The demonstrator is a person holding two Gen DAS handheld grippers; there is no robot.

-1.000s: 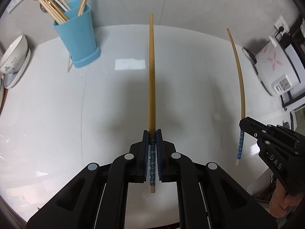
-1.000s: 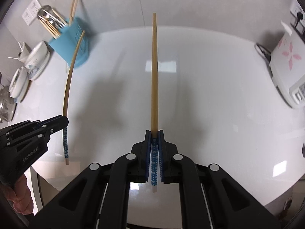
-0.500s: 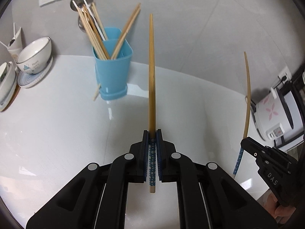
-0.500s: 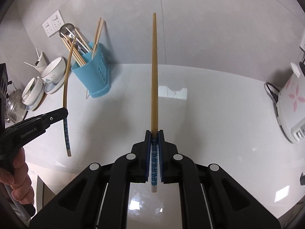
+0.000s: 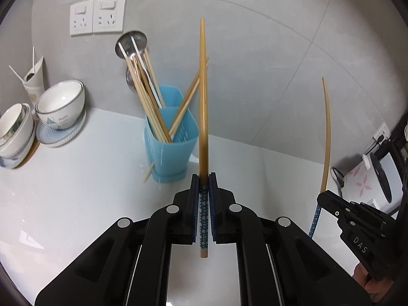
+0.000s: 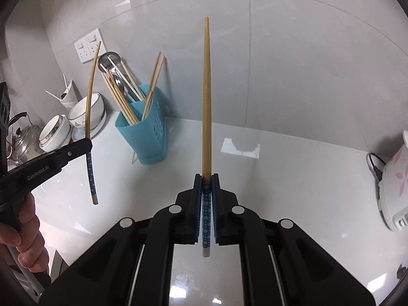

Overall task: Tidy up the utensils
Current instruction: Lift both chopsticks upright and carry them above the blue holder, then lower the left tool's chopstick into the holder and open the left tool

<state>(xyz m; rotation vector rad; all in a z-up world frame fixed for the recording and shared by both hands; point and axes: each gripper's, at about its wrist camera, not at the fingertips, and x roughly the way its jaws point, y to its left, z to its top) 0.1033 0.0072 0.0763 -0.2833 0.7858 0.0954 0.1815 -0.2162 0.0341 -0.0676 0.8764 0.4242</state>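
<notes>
Right up close, the left gripper (image 5: 203,188) has its black jaws clenched on a bamboo chopstick with a blue dotted handle (image 5: 203,117), gripped at the patterned end, the pale tip pointing away toward the wall. Same story on the other side: the right gripper (image 6: 206,186) is clamped on a second matching bamboo chopstick (image 6: 206,107), also by its blue dotted end. Both sticks are up in the air, clear of the glossy white countertop (image 6: 293,178) below. Each gripper shows at the edge of the other's view, a person's hand (image 6: 24,232) wrapped around the left one's handle.

Further back on the counter stands the light blue plastic utensil holder (image 5: 169,150), already bristling with bamboo chopsticks and metal spoons; one loose stick (image 5: 148,173) leans at its base. Left of it sit stacked white ceramic bowls (image 5: 61,107) on a striped saucer. Off to the right, a white rice cooker with pink flowers (image 6: 395,181). On the grey tiled wall behind, two white sockets (image 5: 98,14).
</notes>
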